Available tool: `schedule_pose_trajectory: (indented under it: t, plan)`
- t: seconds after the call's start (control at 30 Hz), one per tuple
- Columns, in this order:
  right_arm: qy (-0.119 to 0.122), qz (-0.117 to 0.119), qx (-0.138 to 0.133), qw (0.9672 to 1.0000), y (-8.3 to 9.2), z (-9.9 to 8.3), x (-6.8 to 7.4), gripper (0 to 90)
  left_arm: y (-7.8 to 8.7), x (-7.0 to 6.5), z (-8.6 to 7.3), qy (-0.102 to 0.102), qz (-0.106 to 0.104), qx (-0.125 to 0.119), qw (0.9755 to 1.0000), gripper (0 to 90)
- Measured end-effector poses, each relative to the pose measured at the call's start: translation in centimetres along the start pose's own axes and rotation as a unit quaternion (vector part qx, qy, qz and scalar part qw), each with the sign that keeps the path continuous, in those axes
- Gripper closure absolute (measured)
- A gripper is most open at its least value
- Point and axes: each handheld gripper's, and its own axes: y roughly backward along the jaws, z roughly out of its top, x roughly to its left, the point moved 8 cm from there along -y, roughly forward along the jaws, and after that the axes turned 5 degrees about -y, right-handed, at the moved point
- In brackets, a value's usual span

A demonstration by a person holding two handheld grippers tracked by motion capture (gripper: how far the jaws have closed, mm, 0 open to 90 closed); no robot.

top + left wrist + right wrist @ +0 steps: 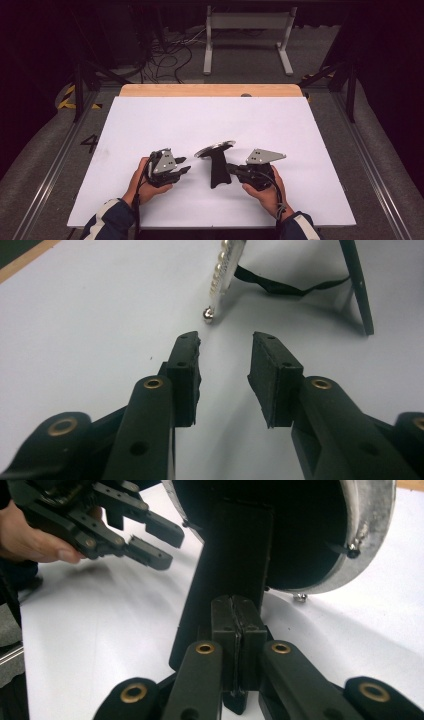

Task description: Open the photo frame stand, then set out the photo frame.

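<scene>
A round frame with a silver beaded rim [215, 148] stands tilted on the white sheet, propped by a black easel leg [218, 172]. A thin black strap [285, 287] ties the rim [222, 270] to the leg [357, 285]. My right gripper [231, 169] is shut, pads pressed together, its tips [232, 602] right against the lower leg [235, 555] behind the frame's black back [280, 530]. Nothing shows between its pads. My left gripper [184, 166] stands open just left of the frame, jaws [225, 345] empty and aimed at the rim's bottom edge. It also appears open in the right gripper view [150, 535].
A white sheet [210, 120] covers the table, with a wooden strip [210, 90] along the far edge. Beyond the table, a white metal stand [247, 30] and loose cables [165, 55] lie on the floor. Aluminium rails [60, 160] run along both sides.
</scene>
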Motion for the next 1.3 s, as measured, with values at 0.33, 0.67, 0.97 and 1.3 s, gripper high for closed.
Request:
schedule_pose_trajectory:
  t: [0.33,0.67,0.97,1.3]
  plan:
    - [0.013,0.02,-0.004,0.9997,-0.2,0.1,2.5,90.0,-0.6,0.5,-0.2,0.021,0.0,-0.003,0.9998,54.6]
    - [0.036,0.013,0.024,0.999,-2.4,-1.4,5.3,90.0,-1.5,0.7,1.1,0.026,0.007,-0.018,0.9995,43.0]
    - [0.03,-0.022,0.052,0.9979,-5.1,-2.9,6.7,90.0,-3.7,0.5,3.0,0.032,-0.02,-0.029,0.9989,53.5]
    - [0.01,-0.092,0.062,0.9938,-6.4,-3.6,5.6,90.0,-3.6,0.7,3.5,0.021,-0.024,-0.05,0.9982,73.3]
